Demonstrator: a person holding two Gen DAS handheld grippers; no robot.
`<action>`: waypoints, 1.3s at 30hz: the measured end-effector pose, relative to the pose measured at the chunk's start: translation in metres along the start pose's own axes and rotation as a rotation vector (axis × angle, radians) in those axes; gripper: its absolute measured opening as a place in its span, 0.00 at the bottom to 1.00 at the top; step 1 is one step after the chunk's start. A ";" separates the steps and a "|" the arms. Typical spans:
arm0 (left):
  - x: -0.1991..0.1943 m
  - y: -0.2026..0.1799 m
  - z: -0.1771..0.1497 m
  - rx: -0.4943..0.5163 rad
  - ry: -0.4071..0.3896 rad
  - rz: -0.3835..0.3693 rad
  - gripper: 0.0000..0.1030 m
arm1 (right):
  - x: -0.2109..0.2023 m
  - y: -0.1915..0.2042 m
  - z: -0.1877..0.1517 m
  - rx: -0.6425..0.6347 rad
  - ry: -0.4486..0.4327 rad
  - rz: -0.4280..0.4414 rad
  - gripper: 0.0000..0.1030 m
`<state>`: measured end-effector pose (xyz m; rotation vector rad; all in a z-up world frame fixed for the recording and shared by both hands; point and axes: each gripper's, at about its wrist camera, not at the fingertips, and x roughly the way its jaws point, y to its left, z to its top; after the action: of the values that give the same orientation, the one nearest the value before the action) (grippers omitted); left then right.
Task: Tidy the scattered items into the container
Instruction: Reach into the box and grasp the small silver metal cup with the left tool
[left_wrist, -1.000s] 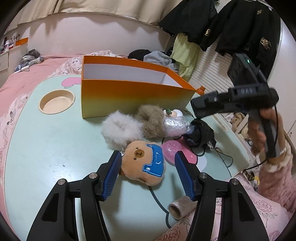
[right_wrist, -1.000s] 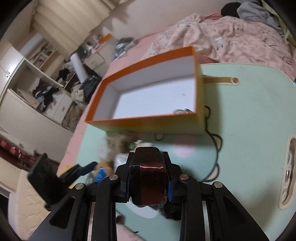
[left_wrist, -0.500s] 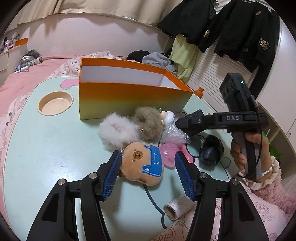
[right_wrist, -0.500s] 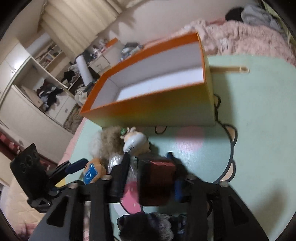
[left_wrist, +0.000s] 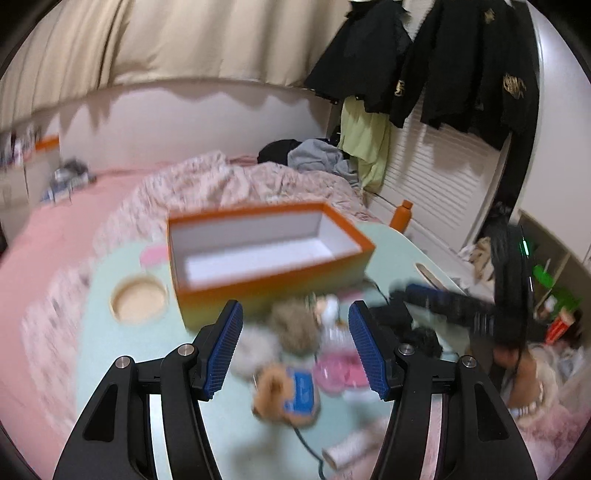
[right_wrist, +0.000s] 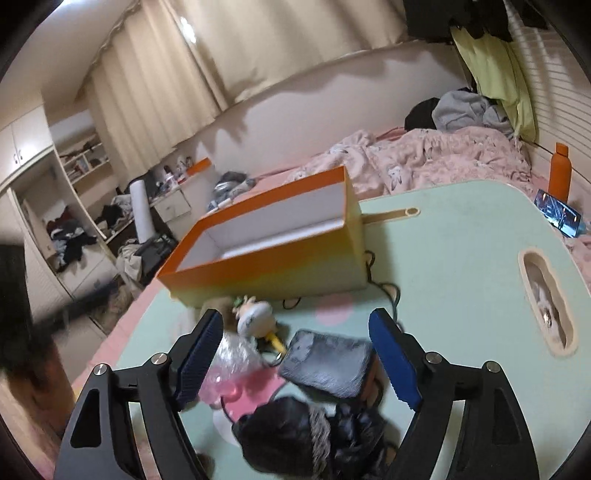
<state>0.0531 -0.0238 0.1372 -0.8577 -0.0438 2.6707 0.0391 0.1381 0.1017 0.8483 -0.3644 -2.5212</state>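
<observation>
Orange box (right_wrist: 266, 254) sits open-topped on the mint-green table (right_wrist: 461, 258), toward the bed side; what I can see of the inside is bare white. The scattered stuff lies along its near wall: grey-brown pompom (left_wrist: 295, 325), white pompom (left_wrist: 256, 350), small doll with a pale round head (right_wrist: 255, 314), crinkly clear wrap (right_wrist: 236, 354), pink dish (left_wrist: 338, 371), bear plush with blue cap (left_wrist: 286, 391).

My right gripper (right_wrist: 295, 358) has its jaws wide and they've just been opening; the dark rectangular block (right_wrist: 327, 363) lies on the table between the pads, neither pad pressing it. A black fuzzy bundle (right_wrist: 295, 439) sits just below it, nearest the camera. A thin black cable (right_wrist: 384, 291) loops past the box's right corner.

My left gripper (left_wrist: 295, 350) is about half open with nothing clamped, hanging above the plush pile. That view is motion-blurred, so detail there is poor.

Around: round cup recess (left_wrist: 138, 301) left of the box, paper roll (left_wrist: 345, 448) at the table's near edge, orange bottle (right_wrist: 559, 171) and phone (right_wrist: 557, 216) past the far right edge.
</observation>
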 end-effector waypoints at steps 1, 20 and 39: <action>0.011 -0.002 0.019 0.012 0.050 -0.001 0.59 | -0.001 0.004 -0.003 -0.009 -0.005 0.001 0.79; 0.211 -0.001 0.063 -0.180 0.649 0.158 0.58 | -0.006 0.011 -0.013 -0.056 -0.007 0.029 0.79; 0.219 -0.002 0.053 -0.195 0.658 0.139 0.59 | -0.005 0.009 -0.012 -0.042 0.001 0.031 0.79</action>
<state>-0.1436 0.0524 0.0584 -1.8143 -0.0894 2.3906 0.0528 0.1314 0.0982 0.8212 -0.3209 -2.4905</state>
